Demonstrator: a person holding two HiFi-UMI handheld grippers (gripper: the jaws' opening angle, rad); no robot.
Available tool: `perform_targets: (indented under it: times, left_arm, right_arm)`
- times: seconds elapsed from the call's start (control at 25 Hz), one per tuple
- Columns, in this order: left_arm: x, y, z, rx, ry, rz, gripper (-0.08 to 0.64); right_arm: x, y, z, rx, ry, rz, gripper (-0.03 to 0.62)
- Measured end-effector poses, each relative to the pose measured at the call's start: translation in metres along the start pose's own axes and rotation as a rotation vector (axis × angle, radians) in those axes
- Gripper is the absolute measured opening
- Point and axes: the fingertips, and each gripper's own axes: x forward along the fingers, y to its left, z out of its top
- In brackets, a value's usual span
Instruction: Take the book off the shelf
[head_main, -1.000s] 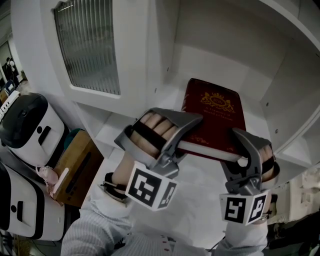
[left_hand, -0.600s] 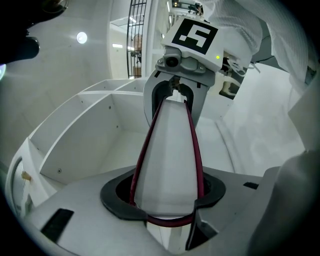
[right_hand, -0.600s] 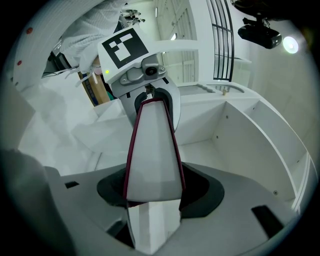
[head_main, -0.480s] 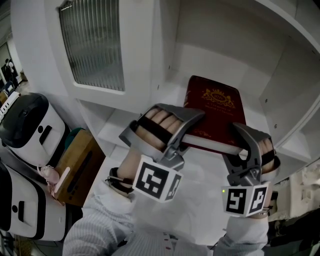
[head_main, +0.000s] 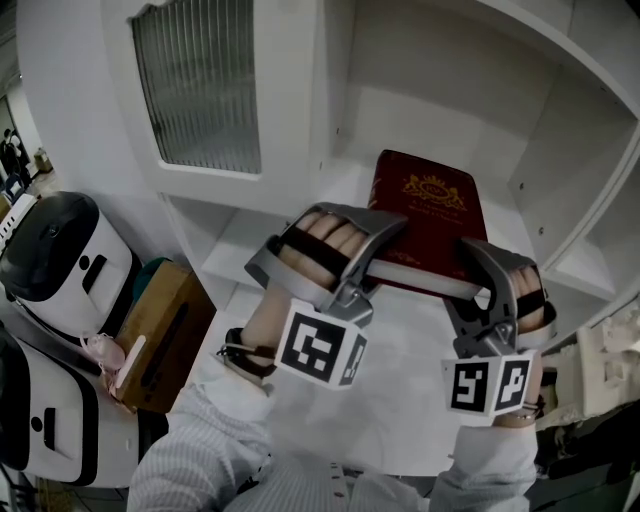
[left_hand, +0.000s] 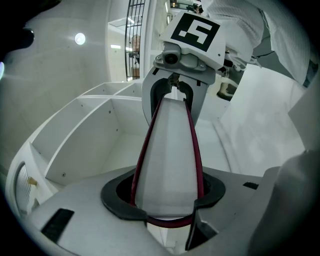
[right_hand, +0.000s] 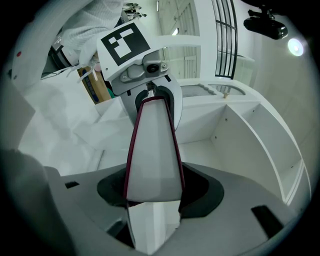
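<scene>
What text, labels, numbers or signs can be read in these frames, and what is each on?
Book cover: a gold crest with a line of gold lettering under it, too blurred to read.
Left marker cube and right marker cube: black-and-white square patterns, no letters or numbers.
Nothing else legible in any view.

Person is wearing a white long-sleeved shirt with fine stripes. Its left sleeve (head_main: 185, 455) is wrinkling in soft folds; right sleeve (head_main: 488, 468) is showing the same fabric. A dark band (head_main: 243, 357) is circling the left wrist. Also black straps are crossing knuckles of left hand (head_main: 320, 238) and right hand (head_main: 528, 292).
</scene>
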Motion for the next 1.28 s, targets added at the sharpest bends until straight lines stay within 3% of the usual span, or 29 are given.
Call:
perform_targets:
  times: [0.36, 0.68, 1.28]
  left_arm:
    - [-0.029, -0.01, 0.015, 0.03, -0.017, 0.0, 0.23]
    - [-0.047, -0.017, 0.029, 0.052, 0.01, 0.017, 0.23]
    - [-0.093, -0.016, 0.088, 0.046, 0.097, 0.015, 0.229]
  right_arm:
    - [-0.03, 0.011, 0.017, -0.009, 0.058, -0.023, 0.241]
    - [-0.05, 0.018, 0.023, -0.024, 0.042, -0.045, 0.241]
    - [-0.121, 0.015, 0.031, -0.03, -0.076, -0.026, 0.232]
